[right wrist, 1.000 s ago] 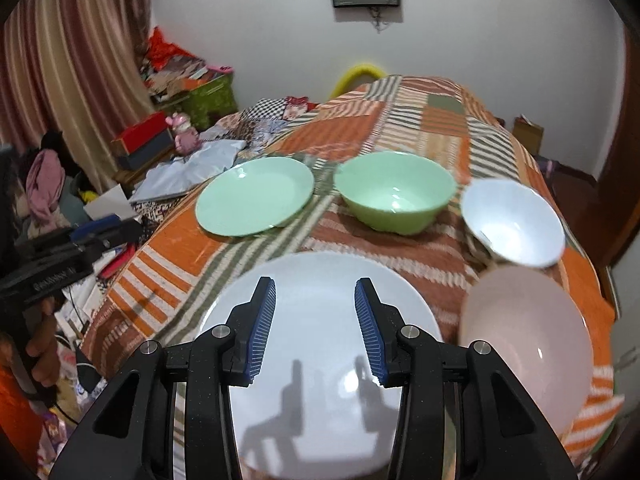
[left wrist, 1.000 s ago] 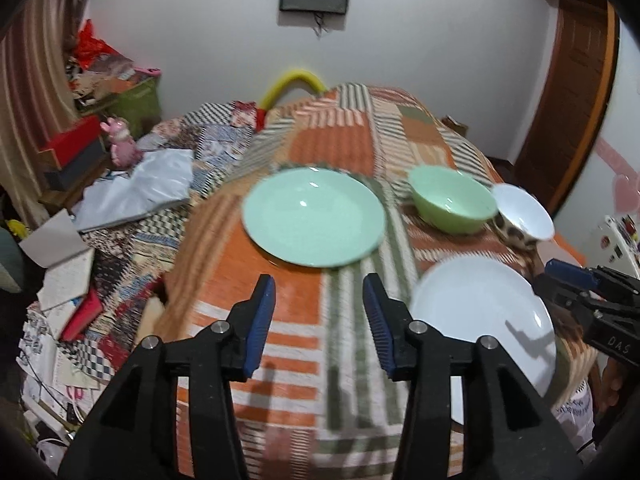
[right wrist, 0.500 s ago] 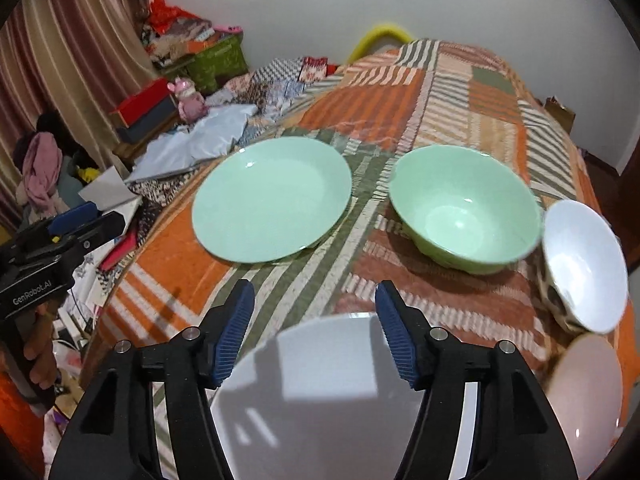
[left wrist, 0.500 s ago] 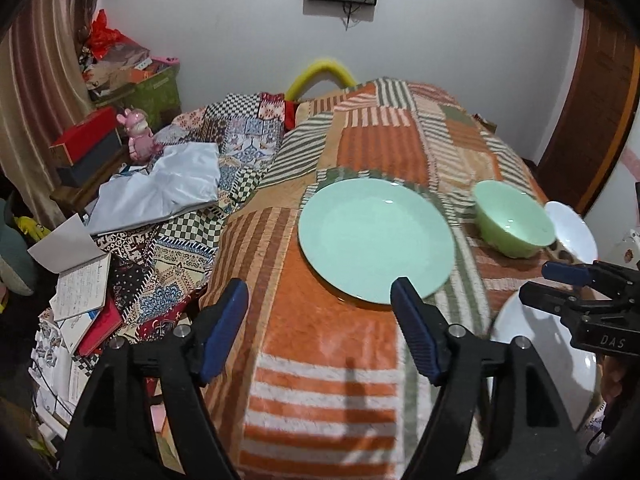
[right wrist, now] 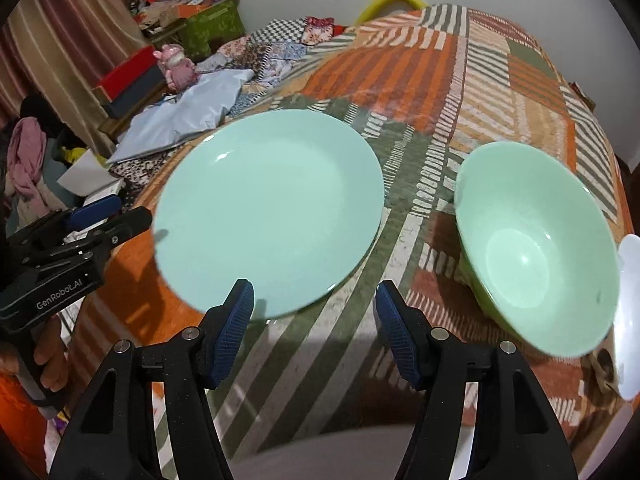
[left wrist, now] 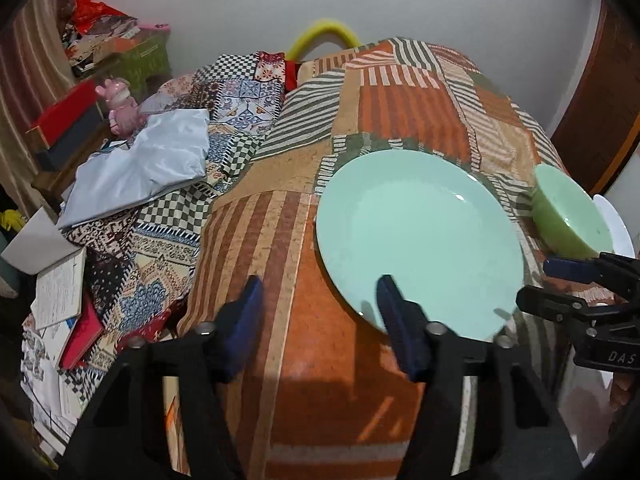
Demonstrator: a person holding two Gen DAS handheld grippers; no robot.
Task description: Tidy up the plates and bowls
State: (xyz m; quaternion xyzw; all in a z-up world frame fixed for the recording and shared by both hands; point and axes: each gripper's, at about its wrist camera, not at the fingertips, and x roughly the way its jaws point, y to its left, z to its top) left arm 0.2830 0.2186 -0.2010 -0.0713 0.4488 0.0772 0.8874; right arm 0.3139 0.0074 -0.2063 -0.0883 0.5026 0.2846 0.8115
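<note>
a: closing in on the mint plate (right wrist: 268, 212), the right gripper (right wrist: 314, 330) and the left gripper (left wrist: 316, 324) both sit at its near rim, fingers apart and gripping nothing, though their jaws have just been narrowing.

b: and the dishes?

a: the plate lies flat on the striped bedspread (right wrist: 420, 76); the green bowl (right wrist: 536, 256) rests just to its right, a white bowl (right wrist: 630, 316) beyond, a white plate (right wrist: 340, 456) below.

b: why two grippers?

a: likely because a flat plate gives little edge, so one rim lifts while the other steadies.
</note>
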